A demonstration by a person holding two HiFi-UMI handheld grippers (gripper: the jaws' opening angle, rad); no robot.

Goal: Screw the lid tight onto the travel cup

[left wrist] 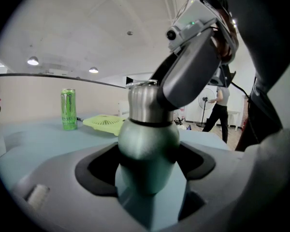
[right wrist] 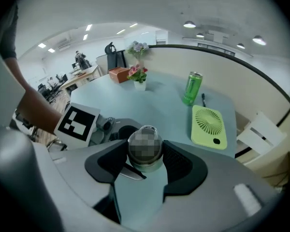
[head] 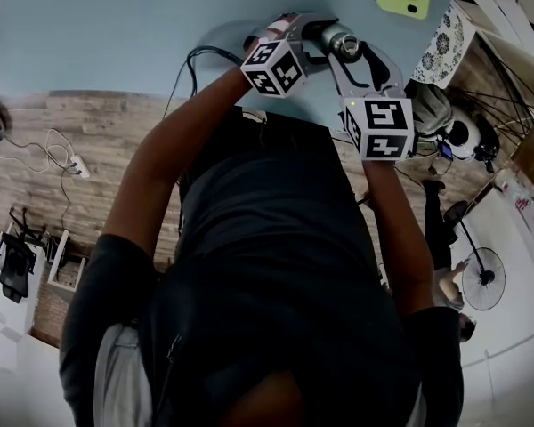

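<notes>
A cup with a green rounded body and a steel neck stands upright near the front edge of a pale blue desk. The left hand-held gripper is clamped around the green body. The right hand-held gripper comes from above and pinches the steel lid.

The cup looks like rigid metal, smooth and probably slippery, and it will not crush. The bulging body is the sound place to brace it, and the lid's side wall the place to turn it.

A green fan, a green can and a small pot of flowers sit well apart from the cup. Only the two grippers crowd each other, which may limit each twist.
</notes>
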